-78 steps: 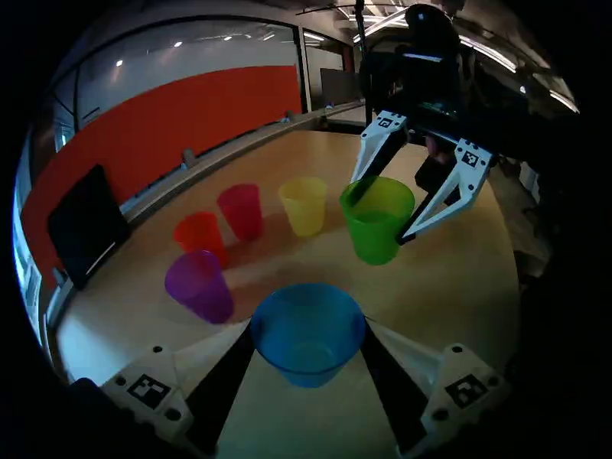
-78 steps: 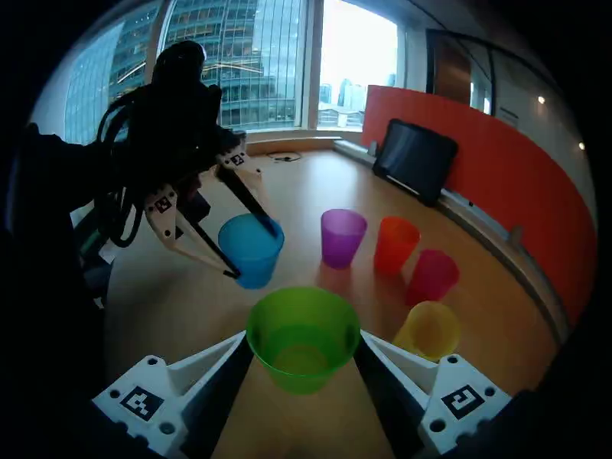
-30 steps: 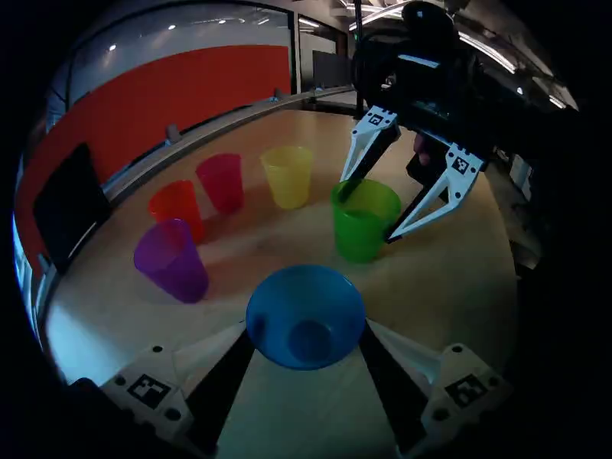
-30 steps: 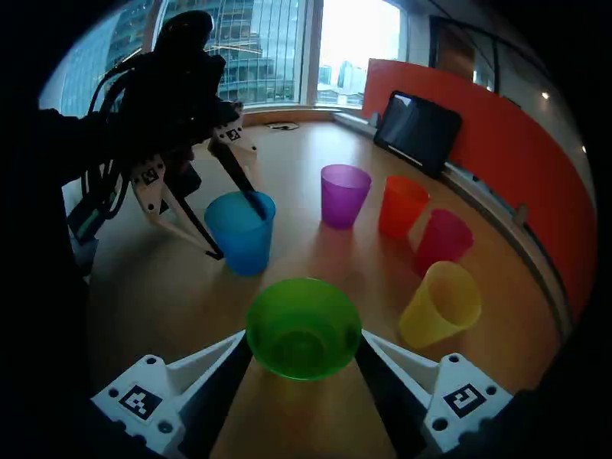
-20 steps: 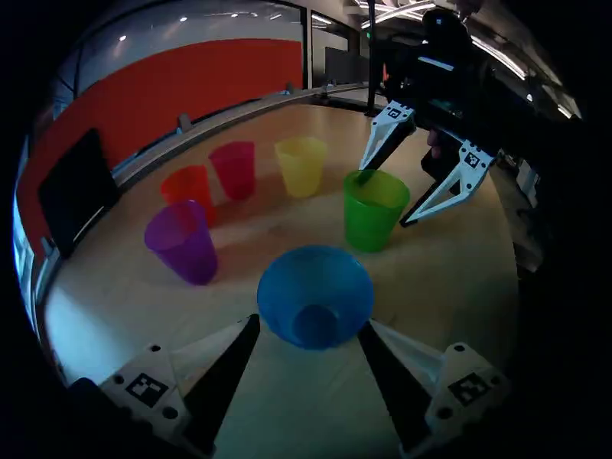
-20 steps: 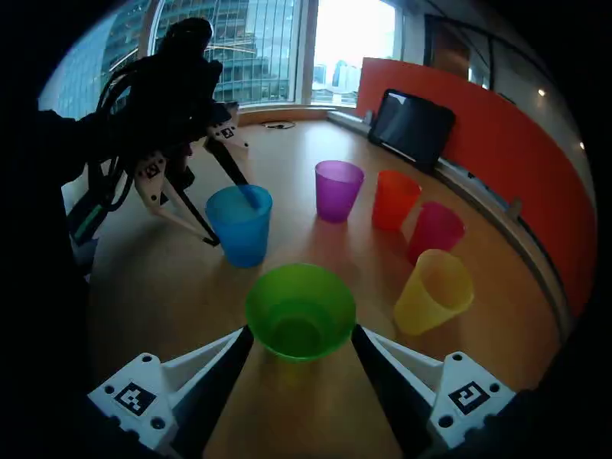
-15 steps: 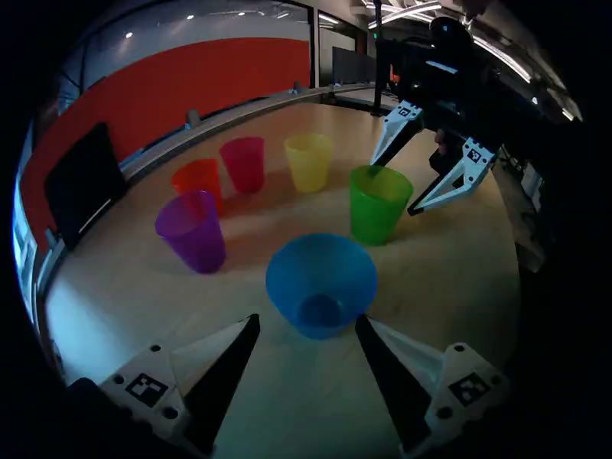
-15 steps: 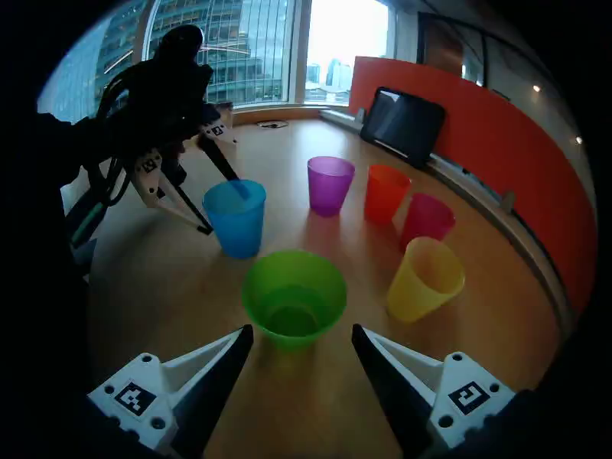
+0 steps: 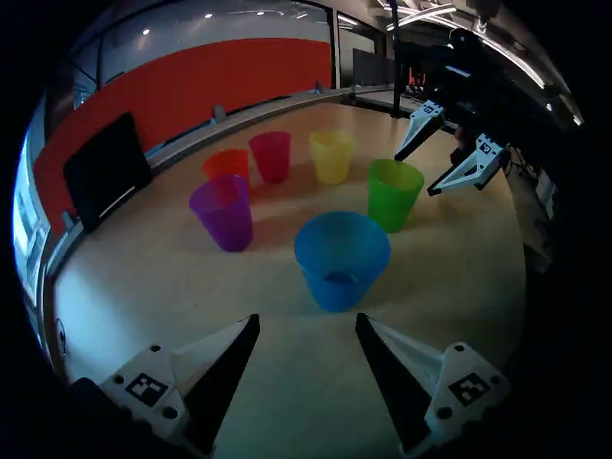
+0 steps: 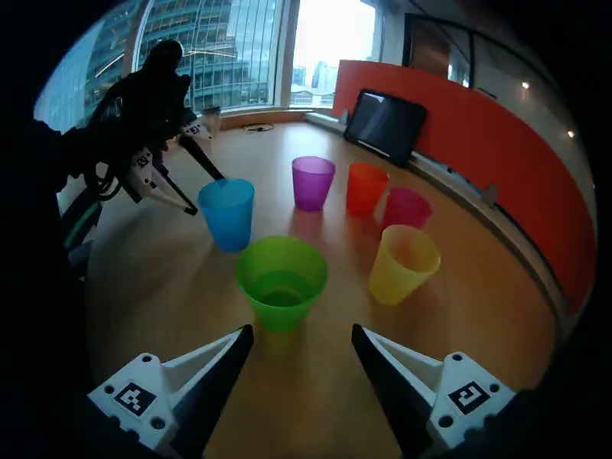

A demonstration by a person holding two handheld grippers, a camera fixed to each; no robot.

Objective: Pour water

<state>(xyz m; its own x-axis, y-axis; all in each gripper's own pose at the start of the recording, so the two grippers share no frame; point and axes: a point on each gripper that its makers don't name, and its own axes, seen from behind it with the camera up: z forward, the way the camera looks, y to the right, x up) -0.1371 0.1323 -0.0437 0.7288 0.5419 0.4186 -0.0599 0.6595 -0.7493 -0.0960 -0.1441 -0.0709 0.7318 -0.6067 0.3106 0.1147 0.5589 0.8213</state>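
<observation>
A blue cup (image 9: 341,259) stands upright on the wooden table (image 9: 153,291), just ahead of my open left gripper (image 9: 306,336), free of its fingers. A green cup (image 10: 281,281) with some water in it stands in front of my open right gripper (image 10: 301,344), also untouched. In the left gripper view the green cup (image 9: 393,193) sits beyond the blue one, with the right gripper (image 9: 442,159) open behind it. In the right gripper view the blue cup (image 10: 226,213) stands at the left, with the left gripper (image 10: 200,191) open behind it.
Purple (image 9: 223,211), orange (image 9: 227,164), pink (image 9: 270,155) and yellow (image 9: 331,155) cups form an arc on the table. A dark tablet (image 9: 105,168) leans on the rail below the red wall. A person in dark clothing (image 10: 141,107) holds the far gripper. Windows (image 10: 229,53) lie beyond.
Both grippers lowered their cups onto the table, opened and drew back. The blue and green cups now stand free, farther from each camera.
</observation>
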